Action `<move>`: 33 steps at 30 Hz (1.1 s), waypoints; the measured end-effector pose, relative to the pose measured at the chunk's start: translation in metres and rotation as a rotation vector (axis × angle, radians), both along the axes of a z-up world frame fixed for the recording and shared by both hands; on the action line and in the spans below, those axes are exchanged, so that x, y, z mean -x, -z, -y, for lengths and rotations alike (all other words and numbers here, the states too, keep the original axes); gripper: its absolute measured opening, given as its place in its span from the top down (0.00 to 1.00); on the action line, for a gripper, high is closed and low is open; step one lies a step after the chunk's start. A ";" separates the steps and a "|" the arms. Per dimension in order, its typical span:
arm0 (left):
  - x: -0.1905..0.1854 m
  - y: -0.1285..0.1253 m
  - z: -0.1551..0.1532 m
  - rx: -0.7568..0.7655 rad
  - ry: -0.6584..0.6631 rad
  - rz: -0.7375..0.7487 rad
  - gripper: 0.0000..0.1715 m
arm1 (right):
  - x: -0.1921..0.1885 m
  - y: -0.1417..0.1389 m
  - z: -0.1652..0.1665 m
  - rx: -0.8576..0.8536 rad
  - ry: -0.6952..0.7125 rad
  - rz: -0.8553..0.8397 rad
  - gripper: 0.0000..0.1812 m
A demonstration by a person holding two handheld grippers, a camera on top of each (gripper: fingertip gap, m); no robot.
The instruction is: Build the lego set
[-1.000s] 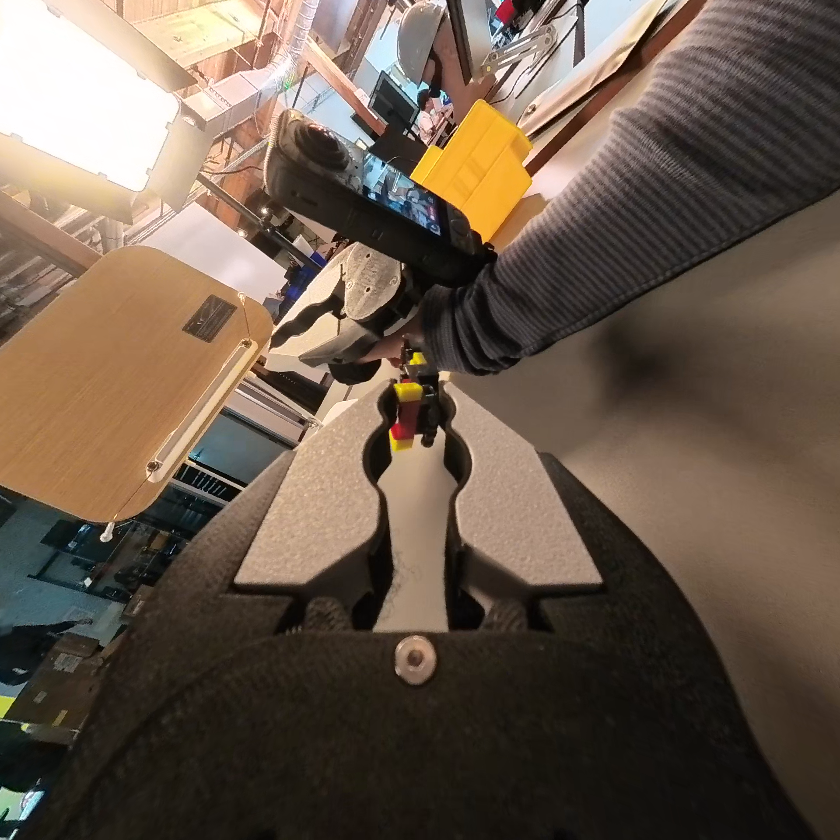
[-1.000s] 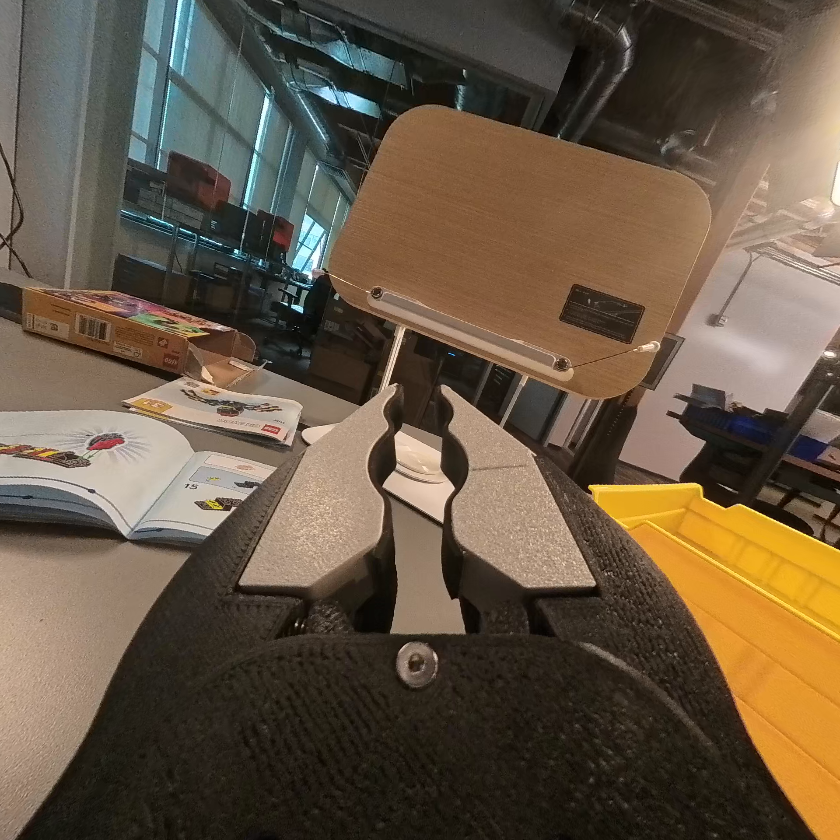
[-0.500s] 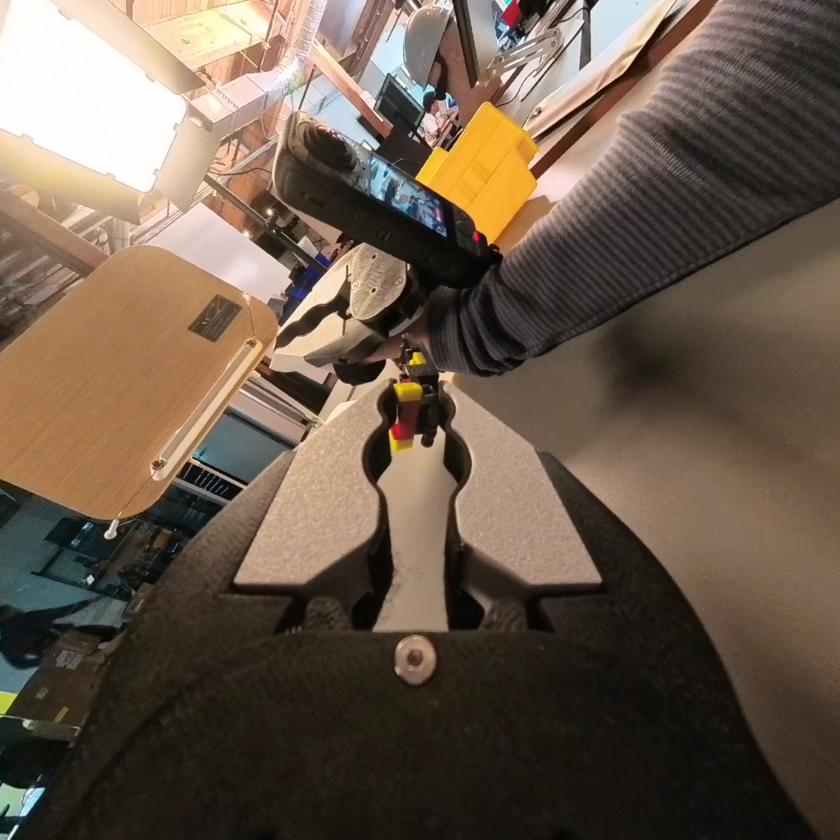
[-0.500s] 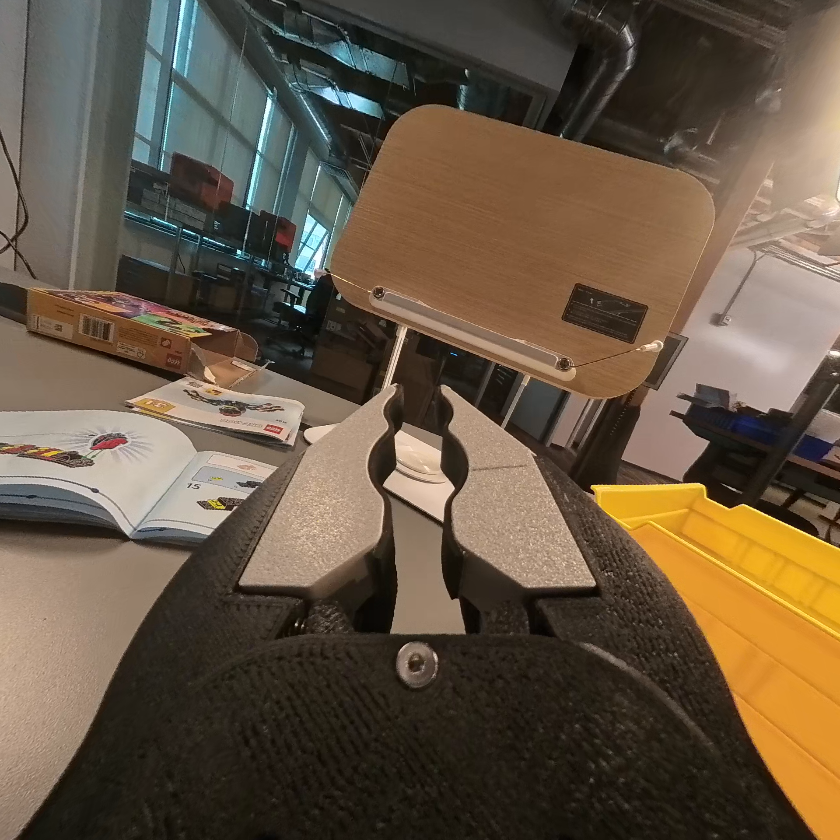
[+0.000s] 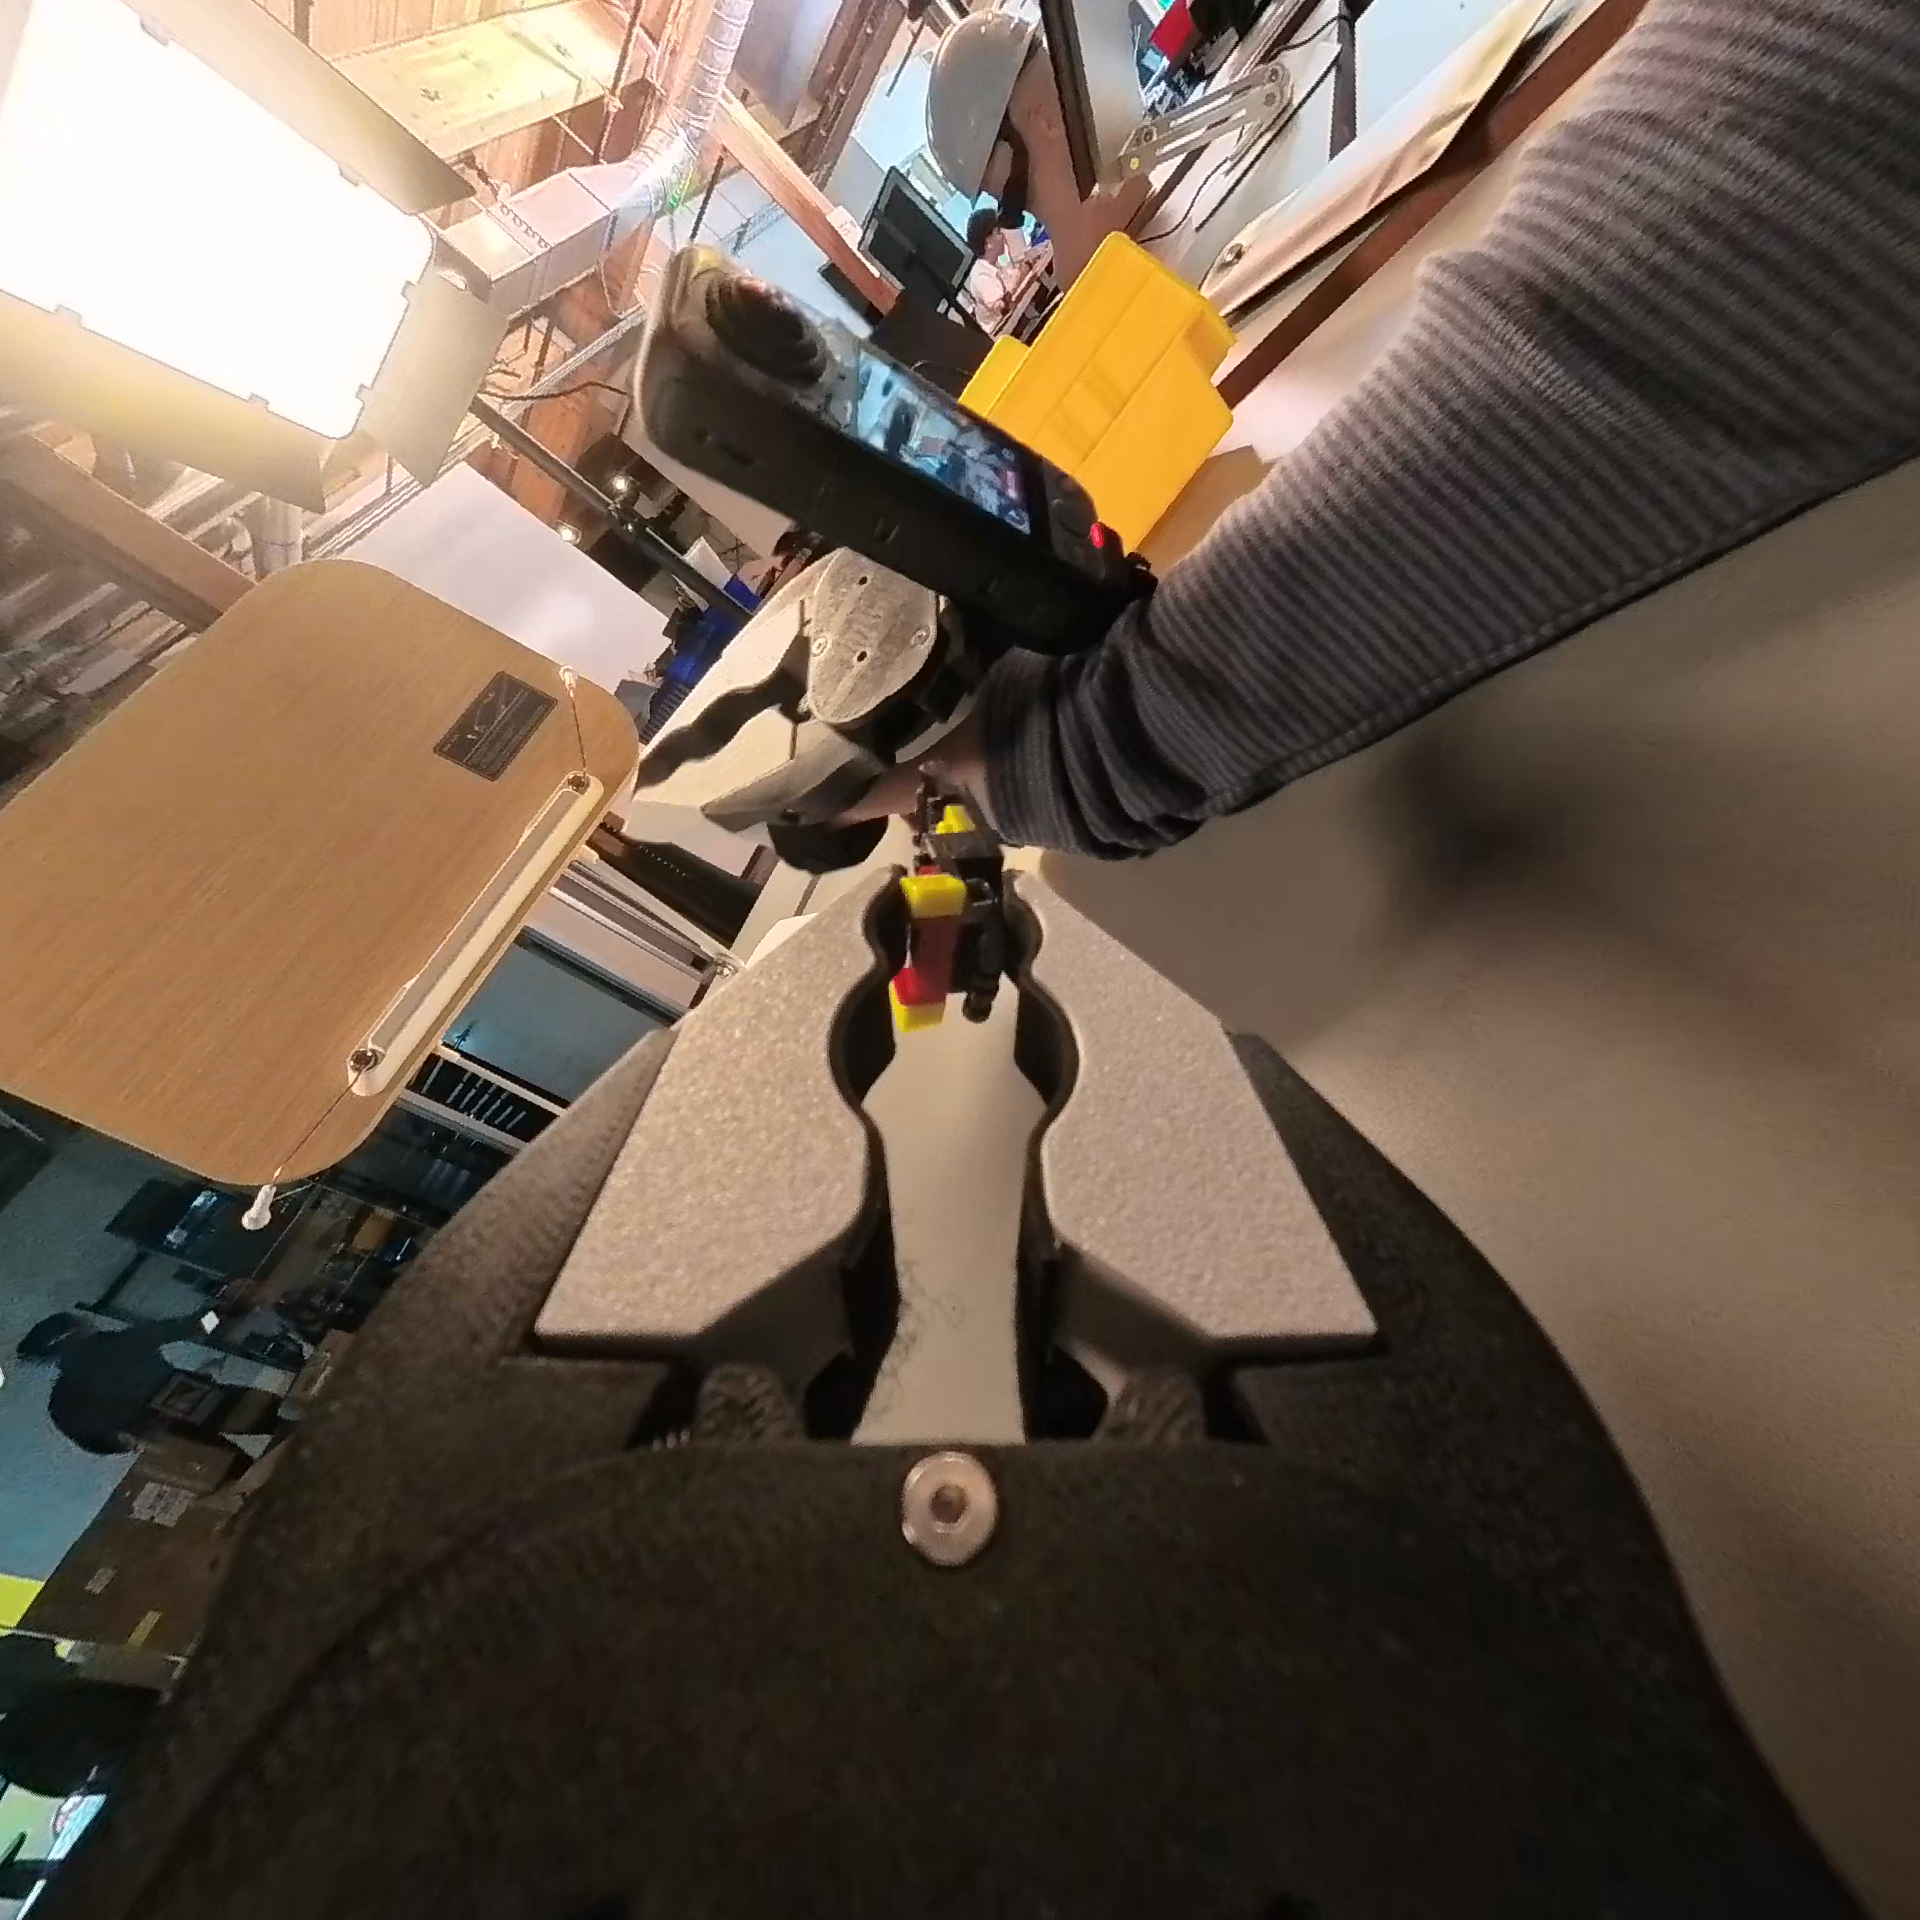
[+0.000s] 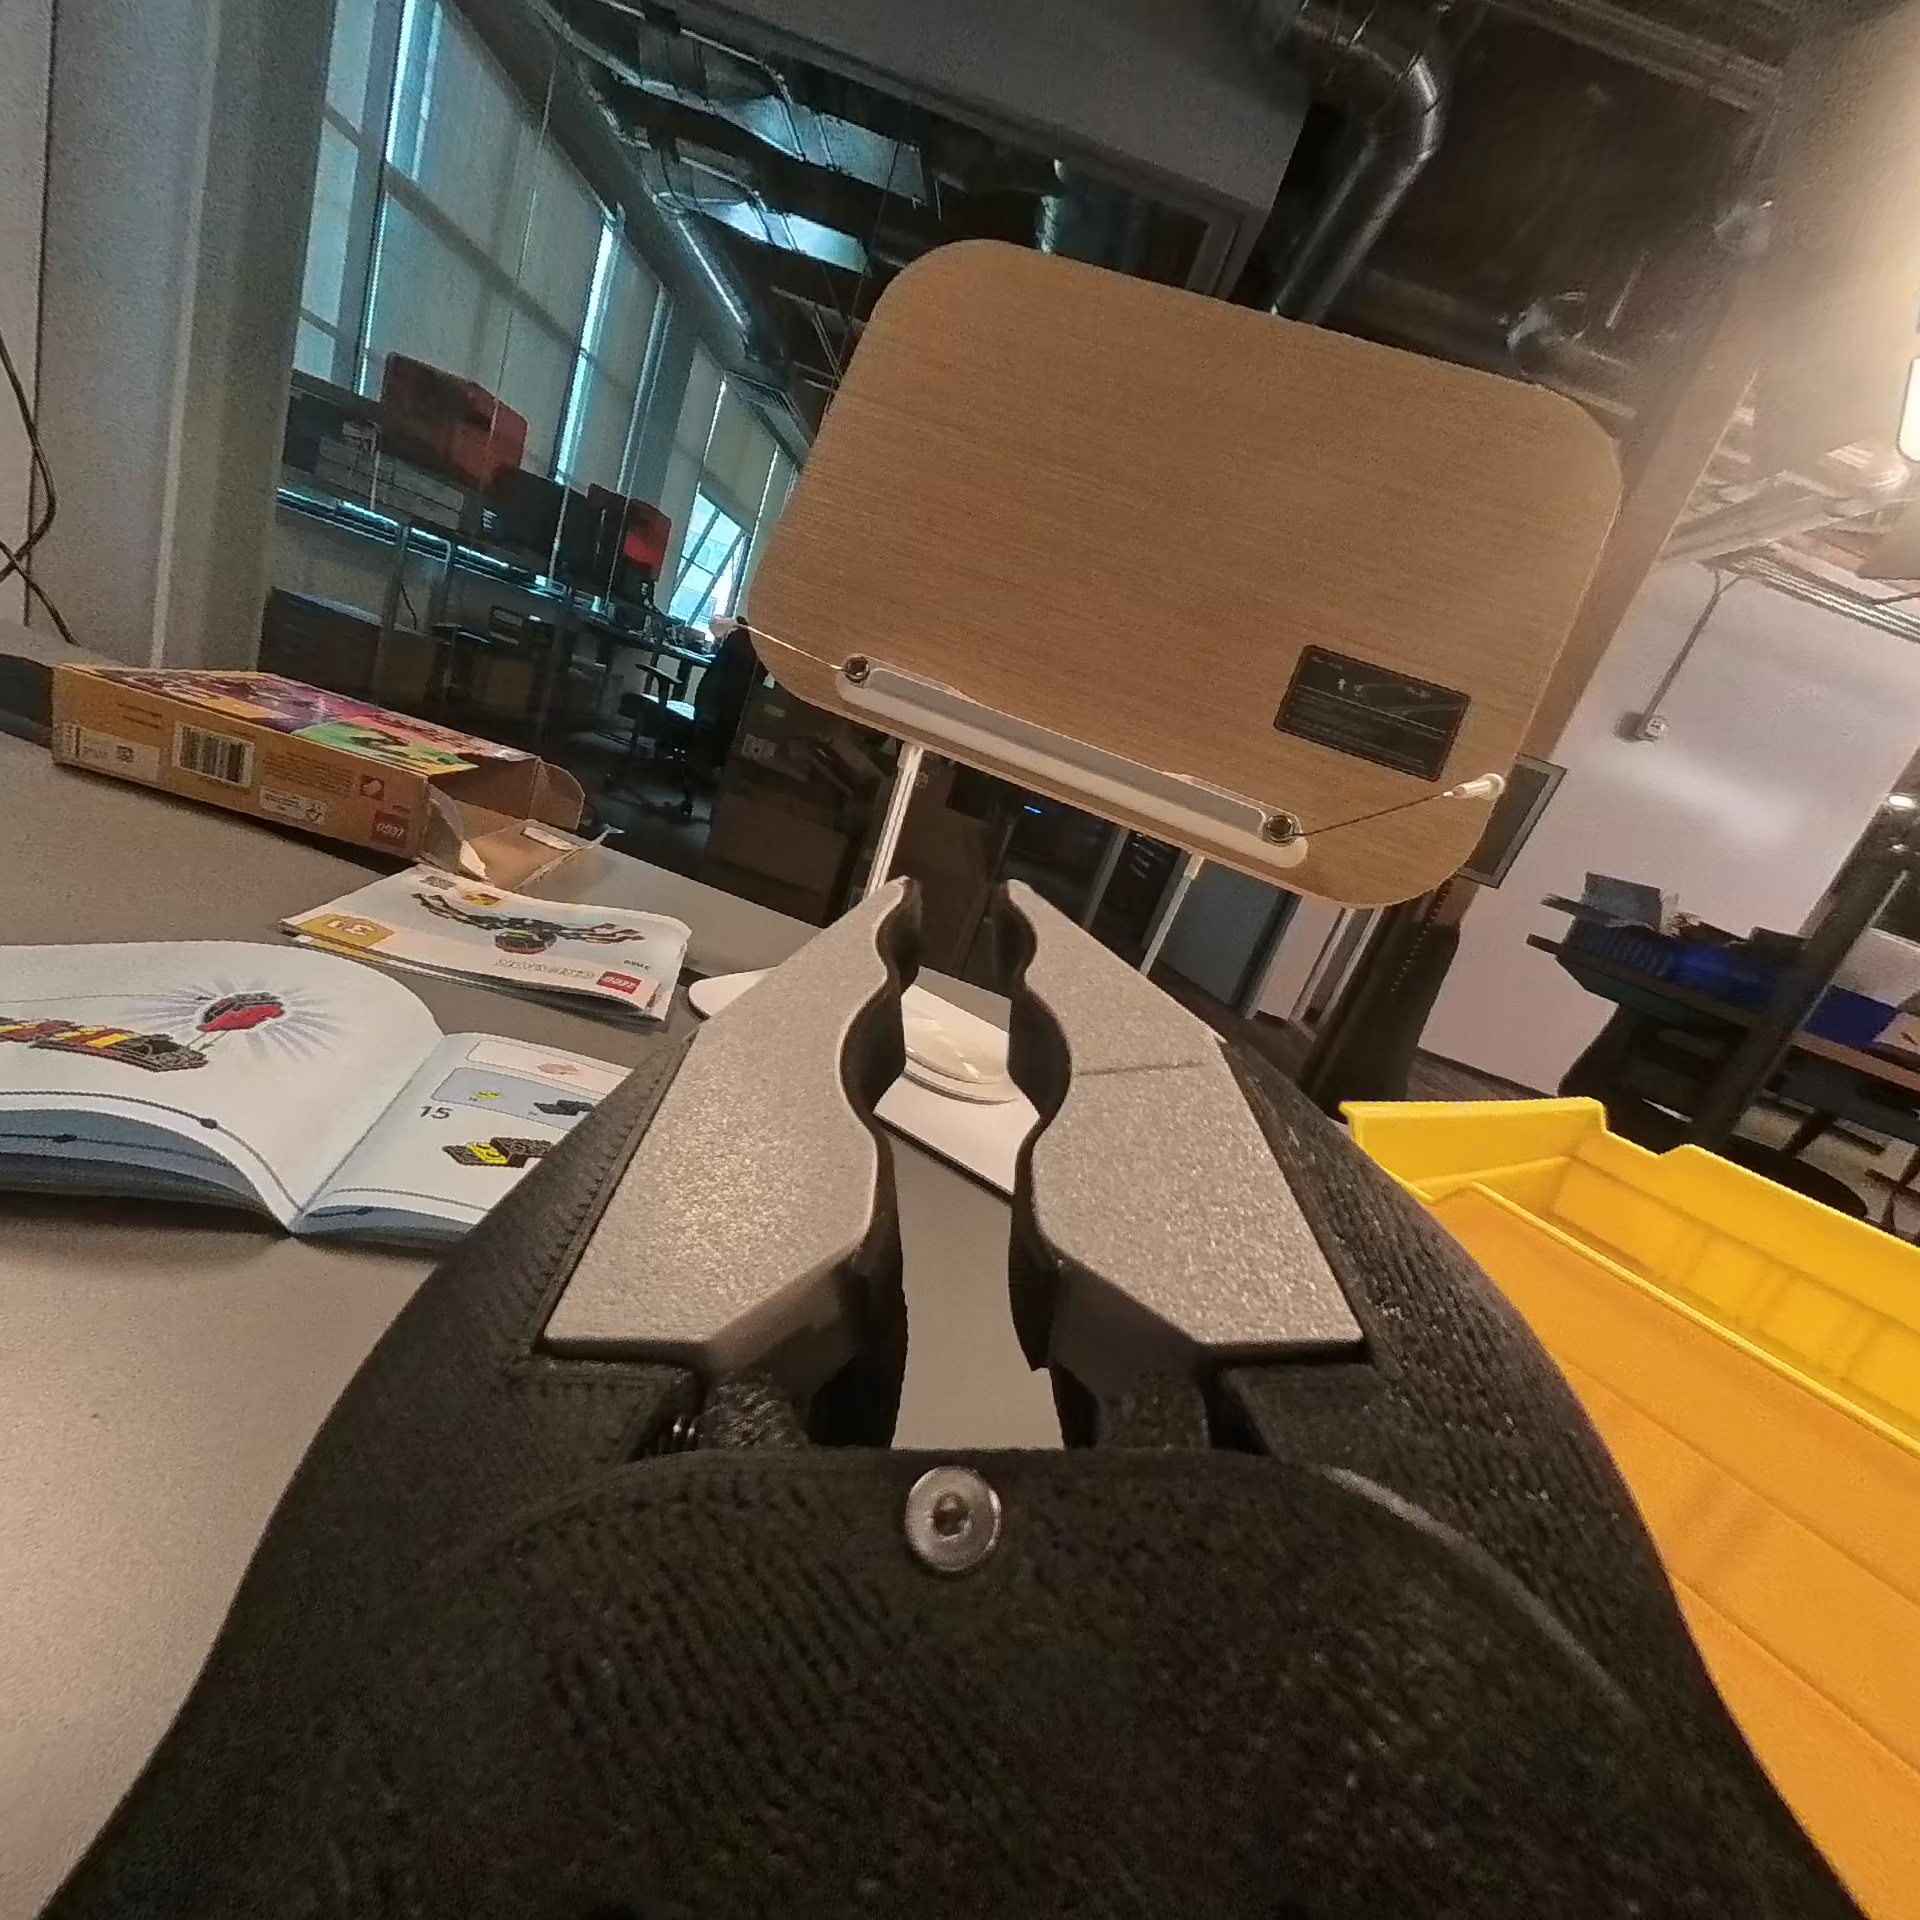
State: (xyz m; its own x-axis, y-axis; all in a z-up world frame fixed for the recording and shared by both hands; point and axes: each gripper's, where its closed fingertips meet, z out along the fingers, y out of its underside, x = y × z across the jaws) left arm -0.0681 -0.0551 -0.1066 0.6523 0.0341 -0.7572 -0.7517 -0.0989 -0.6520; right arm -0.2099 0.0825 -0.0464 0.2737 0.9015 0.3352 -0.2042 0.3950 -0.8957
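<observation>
In the left wrist view, which is rolled on its side, my left gripper (image 5: 948, 940) is shut on a small lego assembly (image 5: 930, 951) of yellow, red and black pieces, held at the fingertips above the grey table (image 5: 1558, 1091). Just beyond it is my right gripper (image 5: 686, 764) with its black camera (image 5: 862, 499), held by a hand in a grey striped sleeve (image 5: 1455, 520). In the right wrist view, my right gripper (image 6: 961, 904) is narrowly open with nothing between its fingers. An open instruction booklet (image 6: 260, 1091) lies on the table to its left.
A wooden book stand (image 6: 1174, 582) on a white base (image 6: 966, 1122) stands straight ahead of the right gripper. A yellow bin (image 6: 1662, 1299) sits close on the right. A second booklet (image 6: 488, 935) and an opened lego box (image 6: 260, 758) lie at the back left. A bright light panel (image 5: 187, 208) hangs overhead. Some 20 centimetres of space lies between my two pairs of fingers.
The left view has shifted slightly, so the right gripper and its camera sit a little higher in frame. The lego assembly stays clamped. The right view is almost unchanged.
</observation>
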 end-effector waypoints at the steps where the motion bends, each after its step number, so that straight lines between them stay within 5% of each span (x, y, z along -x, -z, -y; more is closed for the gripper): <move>1: 0.000 0.000 0.000 -0.001 -0.002 0.001 0.91 | -0.001 0.000 0.000 0.003 0.001 -0.003 0.94; 18: -0.006 0.018 -0.003 0.103 -0.025 -0.084 0.91 | -0.066 -0.002 -0.011 -0.073 0.188 0.006 0.92; 23: -0.001 0.034 -0.004 0.223 -0.099 -0.256 0.91 | -0.095 -0.002 -0.014 -0.059 0.227 0.000 0.92; 29: -0.004 0.050 0.000 0.356 -0.099 -0.713 0.91 | -0.113 -0.002 -0.015 -0.051 0.250 -0.003 0.92; 33: -0.013 0.053 0.002 0.417 -0.012 -0.737 0.91 | -0.113 -0.001 -0.018 -0.039 0.255 0.001 0.92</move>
